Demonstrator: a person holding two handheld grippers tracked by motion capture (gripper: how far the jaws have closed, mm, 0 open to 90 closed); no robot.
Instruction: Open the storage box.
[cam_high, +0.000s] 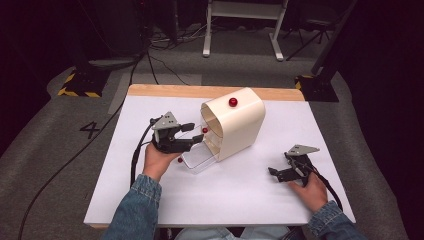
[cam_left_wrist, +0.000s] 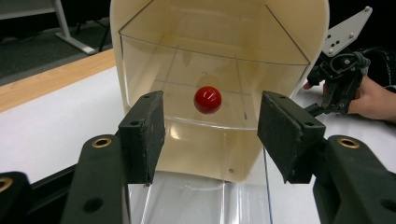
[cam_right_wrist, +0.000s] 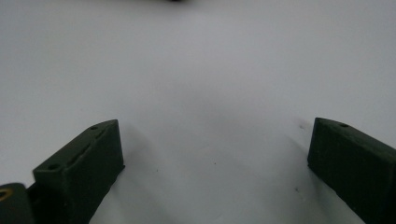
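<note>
A cream housing with a rounded top stands near the middle of the white table; its open face points toward the left gripper; a red knob sits on its upper surface. A clear drawer projects from the open face toward the near-left side; a small red ball lies just beside the drawer's near-left corner, and whether it is inside or outside the clear wall cannot be told. In the left gripper view a transparent front panel spans the housing opening; a red knob sits at its centre, between the two jaws but apart from both pads.

The left gripper is spread wide and grips nothing; the right gripper rests low over bare table near the right edge, jaws also wide apart and empty.

The housing stands close to the far wooden edge strip; broad open surface lies between the housing and the right gripper, and along the near edge; floor cables run beyond the far edge.
</note>
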